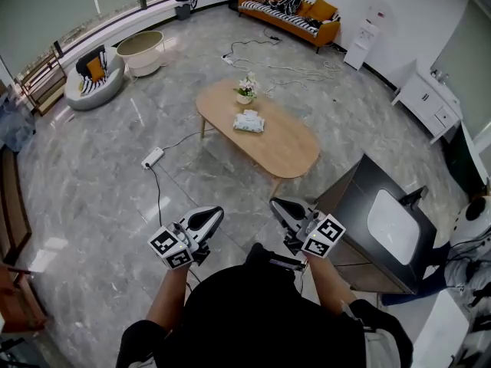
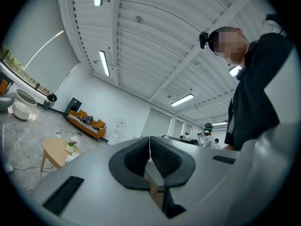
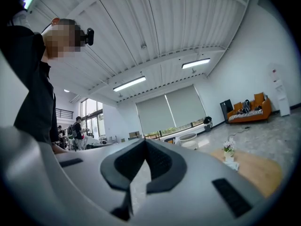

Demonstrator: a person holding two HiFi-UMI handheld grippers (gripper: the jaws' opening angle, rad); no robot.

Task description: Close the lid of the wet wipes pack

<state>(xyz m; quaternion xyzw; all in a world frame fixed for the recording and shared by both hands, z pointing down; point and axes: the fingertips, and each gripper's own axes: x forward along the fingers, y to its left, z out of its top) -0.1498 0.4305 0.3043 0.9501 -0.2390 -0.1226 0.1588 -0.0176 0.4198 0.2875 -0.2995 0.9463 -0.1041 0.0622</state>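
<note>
So both sets of jaws are pressed together with nothing in them: the left gripper (image 2: 150, 141) shows its dark pads meeting along one thin seam, and the right gripper (image 3: 145, 144) looks just the same. We've got both of them tucked in near our body, out over the grey floor (image 1: 100, 190) and well short of the wooden table (image 1: 295, 148). The wet wipes pack (image 1: 249, 121) sits on the table top toward the far end, just on our side of the little flower pot (image 1: 245, 92). The bit that matters for the next move is that the pack lies straight ahead of the jaws, roughly on the line between the two grippers, so neither hand is clearly nearer. Its long side looks to run more or less crosswise to us, but it's too small from here to be sure, and we can't make out the lid at all. We reckon nothing happens until we walk up to the table.
</note>
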